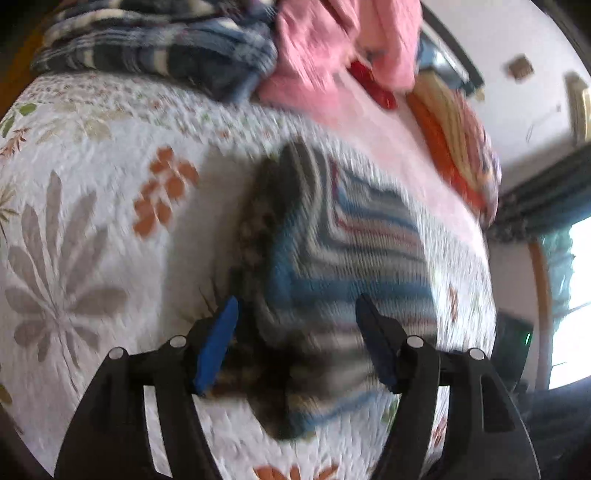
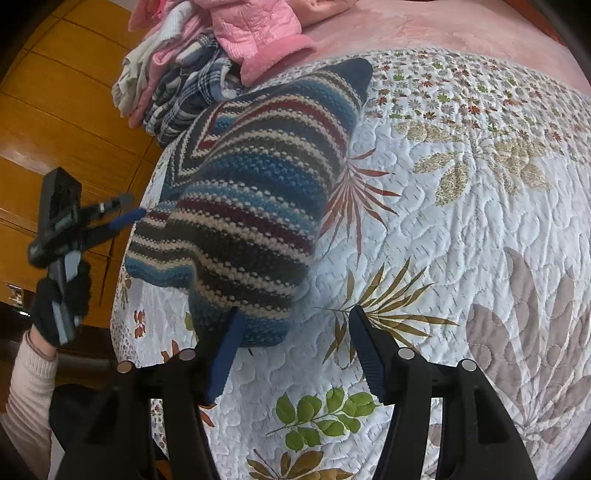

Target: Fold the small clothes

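Note:
A striped knit garment in blue, cream, maroon and dark bands lies folded in a bundle on the floral quilt. My right gripper hovers open at its near end, with the left fingertip over the garment's edge and nothing clamped. In the blurred left wrist view the same garment lies below and between the fingers of my open left gripper. From the right wrist view, the left gripper sits at the garment's left edge, held by a gloved hand.
A pile of clothes rests at the quilt's far edge: a plaid blue piece and a pink quilted garment. Wooden cabinet doors stand left of the bed. An orange-striped pillow and a window are on the right.

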Available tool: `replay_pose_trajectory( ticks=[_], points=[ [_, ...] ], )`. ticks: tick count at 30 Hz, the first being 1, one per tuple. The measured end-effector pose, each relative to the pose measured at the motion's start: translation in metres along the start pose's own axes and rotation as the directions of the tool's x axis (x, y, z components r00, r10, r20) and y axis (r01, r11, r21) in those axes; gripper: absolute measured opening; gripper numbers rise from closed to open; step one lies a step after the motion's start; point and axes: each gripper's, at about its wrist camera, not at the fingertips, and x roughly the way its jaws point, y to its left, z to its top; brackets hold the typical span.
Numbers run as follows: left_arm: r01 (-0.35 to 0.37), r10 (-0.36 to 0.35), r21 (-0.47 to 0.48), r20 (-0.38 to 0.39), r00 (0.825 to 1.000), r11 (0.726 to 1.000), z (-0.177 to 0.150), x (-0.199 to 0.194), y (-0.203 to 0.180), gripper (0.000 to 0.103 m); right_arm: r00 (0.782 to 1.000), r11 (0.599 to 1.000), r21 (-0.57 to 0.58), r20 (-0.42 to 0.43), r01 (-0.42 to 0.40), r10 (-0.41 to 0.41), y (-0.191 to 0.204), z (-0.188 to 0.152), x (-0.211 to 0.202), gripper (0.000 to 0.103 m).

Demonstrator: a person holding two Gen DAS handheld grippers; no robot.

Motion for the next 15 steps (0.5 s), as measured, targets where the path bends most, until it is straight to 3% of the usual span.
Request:
replay_pose_trajectory(
  ticks=[3,5,7,8,11,15],
  points=[
    [-0.084,0.082,-0.006,-0.111,0.99,0.996,-0.011,0.027,-0.007,0.069,1.0,1.0,-0.016,0.004,0.006,-0.006,0.0,-0.001,-0.004,0.06],
    [-0.097,0.096,-0.008,-0.121,0.988,0.995,-0.016,0.035,-0.007,0.064,1.0,1.0,-0.023,0.009,0.006,-0.006,0.001,-0.001,-0.006,0.06],
    [-0.077,0.077,0.003,-0.129,0.989,0.997,-0.018,0.039,-0.009,0.023,1.0,1.0,-0.021,0.012,0.007,-0.007,0.0,-0.001,-0.007,0.061],
    [-0.042,0.041,-0.008,-0.133,0.99,0.999,-0.019,0.04,-0.009,0.016,1.0,1.0,-0.017,0.012,0.008,-0.008,-0.001,-0.001,-0.007,0.061],
    [-0.026,0.024,-0.016,-0.11,0.994,1.0,-0.019,0.032,-0.011,0.014,1.0,1.0,-0.009,0.008,0.018,-0.018,-0.004,-0.001,-0.006,0.061],
    [0.014,-0.014,-0.023,-0.018,1.0,1.0,-0.007,-0.006,-0.006,0.013,1.0,1.0,-0.012,0.011,0.015,-0.015,-0.002,-0.002,-0.006,0.061]
  ],
)
